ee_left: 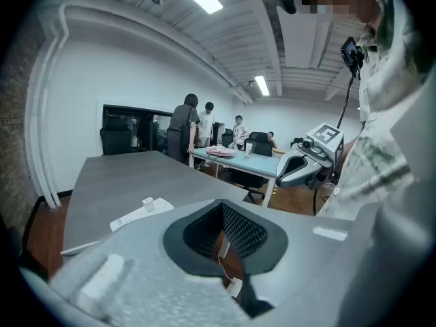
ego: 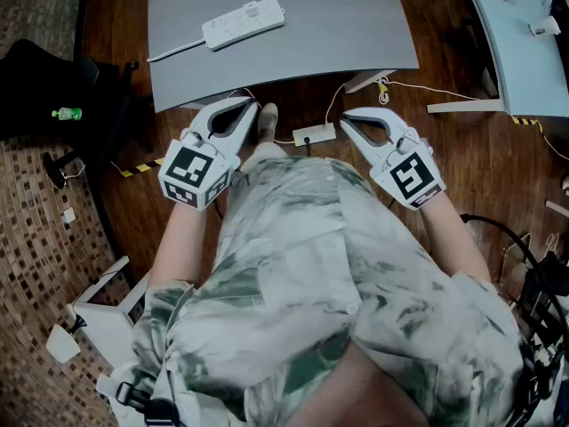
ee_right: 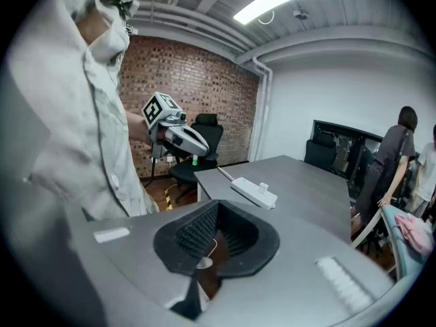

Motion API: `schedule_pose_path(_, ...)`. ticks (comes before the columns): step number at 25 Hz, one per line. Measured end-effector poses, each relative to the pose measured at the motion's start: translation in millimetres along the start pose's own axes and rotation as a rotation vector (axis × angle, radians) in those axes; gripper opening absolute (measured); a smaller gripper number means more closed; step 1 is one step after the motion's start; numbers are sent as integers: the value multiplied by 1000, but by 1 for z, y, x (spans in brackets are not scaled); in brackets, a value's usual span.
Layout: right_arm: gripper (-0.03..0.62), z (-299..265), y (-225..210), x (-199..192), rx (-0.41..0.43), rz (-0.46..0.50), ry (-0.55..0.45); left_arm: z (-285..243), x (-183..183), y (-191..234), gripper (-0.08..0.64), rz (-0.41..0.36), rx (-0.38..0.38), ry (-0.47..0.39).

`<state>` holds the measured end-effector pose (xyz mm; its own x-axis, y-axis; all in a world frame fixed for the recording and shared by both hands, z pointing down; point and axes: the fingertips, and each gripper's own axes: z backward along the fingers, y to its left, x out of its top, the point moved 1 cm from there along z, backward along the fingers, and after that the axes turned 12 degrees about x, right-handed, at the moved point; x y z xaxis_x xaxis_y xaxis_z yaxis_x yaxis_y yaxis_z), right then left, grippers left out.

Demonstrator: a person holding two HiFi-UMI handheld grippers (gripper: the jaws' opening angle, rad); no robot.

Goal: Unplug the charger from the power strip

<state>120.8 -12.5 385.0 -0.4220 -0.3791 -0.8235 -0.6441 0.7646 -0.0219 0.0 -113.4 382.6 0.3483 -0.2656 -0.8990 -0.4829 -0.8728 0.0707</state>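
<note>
A white power strip (ego: 242, 23) lies on the grey table (ego: 293, 52), with a small white charger (ego: 252, 9) plugged into it. Both grippers hang in front of my torso, short of the table's near edge and over the wooden floor. My left gripper (ego: 254, 108) is shut with nothing in it, and so is my right gripper (ego: 345, 116). The left gripper view looks past its closed tips (ee_left: 222, 206) to the strip (ee_left: 139, 212) and charger (ee_left: 148, 201). From the right gripper (ee_right: 216, 204), the strip (ee_right: 253, 193) and charger (ee_right: 263, 186) lie well ahead.
A floor socket box (ego: 314, 134) with cables sits under the table edge. A black office chair (ego: 44, 87) and green bottle (ego: 66, 113) stand at left. A light blue table (ego: 524, 52) is at right. Several people (ee_left: 194, 125) stand far behind.
</note>
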Motion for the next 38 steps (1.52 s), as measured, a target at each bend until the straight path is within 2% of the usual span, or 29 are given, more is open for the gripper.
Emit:
schedule_pose_path(3, 14, -25, -29, 7, -6, 2, 25, -32, 5, 37, 3, -29, -40, 22)
schedule_pose_path(8, 26, -81, -87, 26, 41, 79, 81, -85, 7, 105, 3, -46, -97, 63)
schedule_pose_path(14, 49, -147, -141, 26, 91, 110, 202, -146, -23, 155, 5, -55, -167, 154)
schedule_pose_path(17, 55, -168, -161, 20, 112, 160, 278, -179, -40, 161, 5, -101, -195, 220)
schedule_pose_path(23, 92, -210, -195, 5, 176, 210, 420, -229, -78, 162, 5, -279, -243, 355)
schedule_pose_path(27, 111, -241, -221, -3, 215, 261, 509, -250, -100, 161, 5, -365, -286, 431)
schedule_pose_path(29, 124, -256, -227, -9, 251, 296, 562, -254, -106, 160, 5, -375, -305, 446)
schedule_pose_path(33, 144, -278, -231, -25, 343, 348, 658, -255, -106, 158, 5, -339, -332, 433)
schedule_pose_path(38, 139, -291, -231, -38, 461, 357, 746, -254, -105, 155, 5, -378, -337, 402)
